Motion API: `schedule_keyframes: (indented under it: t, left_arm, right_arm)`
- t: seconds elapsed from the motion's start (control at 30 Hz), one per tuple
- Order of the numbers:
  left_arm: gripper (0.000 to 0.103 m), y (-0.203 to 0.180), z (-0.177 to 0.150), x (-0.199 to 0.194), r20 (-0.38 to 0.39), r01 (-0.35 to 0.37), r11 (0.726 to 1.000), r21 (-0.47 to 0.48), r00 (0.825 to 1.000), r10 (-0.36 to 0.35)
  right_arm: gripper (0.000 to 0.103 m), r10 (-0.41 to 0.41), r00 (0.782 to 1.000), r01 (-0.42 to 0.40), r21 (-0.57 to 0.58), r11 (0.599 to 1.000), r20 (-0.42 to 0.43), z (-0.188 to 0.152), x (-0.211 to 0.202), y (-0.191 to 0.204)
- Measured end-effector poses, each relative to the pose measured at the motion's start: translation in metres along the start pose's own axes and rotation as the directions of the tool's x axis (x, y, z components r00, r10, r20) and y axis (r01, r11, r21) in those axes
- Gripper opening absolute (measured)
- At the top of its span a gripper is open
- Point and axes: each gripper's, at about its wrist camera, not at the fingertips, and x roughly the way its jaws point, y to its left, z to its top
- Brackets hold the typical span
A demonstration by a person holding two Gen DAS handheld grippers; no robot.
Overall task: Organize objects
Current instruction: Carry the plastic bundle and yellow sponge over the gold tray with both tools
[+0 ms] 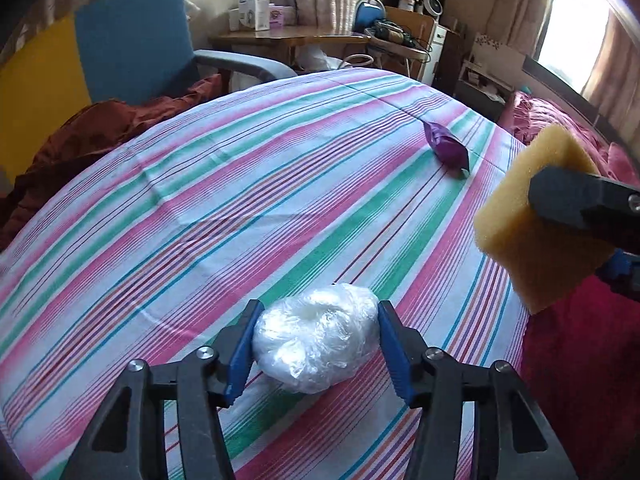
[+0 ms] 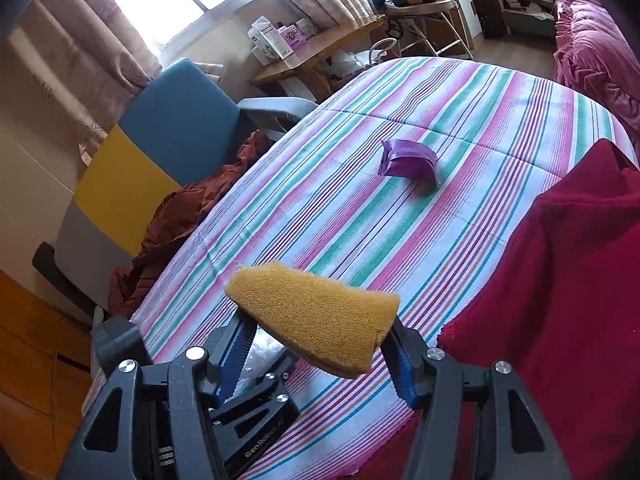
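The left tool (image 1: 316, 344) has its two blue pads on either side of a crumpled ball of clear plastic wrap (image 1: 316, 338), which sits on the striped sheet (image 1: 240, 200) of the bed. The pads appear to touch the ball's flanks, but I cannot tell whether they are squeezing it or only bracketing it. The right tool (image 2: 316, 332) is pinching a yellow sponge (image 2: 316, 316) and holding it in the air, off to the right of the left tool and above the edge where the striped sheet meets a red blanket (image 2: 560, 280). A purple foil pouch (image 1: 448, 148) lies well ahead of both tools, alone on the sheet.

The main risk is the plastic ball. It is slick, springy and light; if the left tool's pads only graze it, it may slip out forwards on lifting, or squash and pop free. The bed is soft too, so pressing down to get a deeper bite could sink the ball into the sheet and snag cloth between the pads.

The sponge looks caught by one end only, and it is bent in the right tool's hold. A quick swing could let it twist out and fall onto the red blanket. With the two tools this near each other, a careless crossing move could also knock them together.
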Motion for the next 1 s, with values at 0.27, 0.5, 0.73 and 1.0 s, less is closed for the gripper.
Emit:
schedule_keyframes:
  t: [0.27, 0.5, 0.73, 1.0]
  left_arm:
    - [0.056, 0.03, -0.044, -0.047, -0.003, -0.083, 0.991, -0.101, 0.996, 0.084]
    - [0.056, 0.052, -0.082, -0.093, 0.011, -0.163, 0.97, -0.181, 0.986, 0.168]
    - [0.056, 0.06, -0.101, -0.136, 0.049, -0.197, 0.951, -0.239, 0.976, 0.214]
    - [0.057, 0.076, -0.123, -0.185, 0.101, -0.238, 0.924, -0.3, 0.955, 0.279]
  right_arm:
    - [0.061, 0.007, 0.995, -0.024, -0.176, 0.984, -0.095, -0.012, 0.017, 0.033]
    - [0.061, -0.016, 0.983, -0.054, -0.367, 0.929, -0.183, -0.035, 0.031, 0.07]
    - [0.061, -0.061, 0.983, -0.034, -0.503, 0.864, -0.172, -0.054, 0.033, 0.097]
    - [0.061, -0.101, 0.986, -0.001, -0.603, 0.797, -0.134, -0.069, 0.031, 0.113]
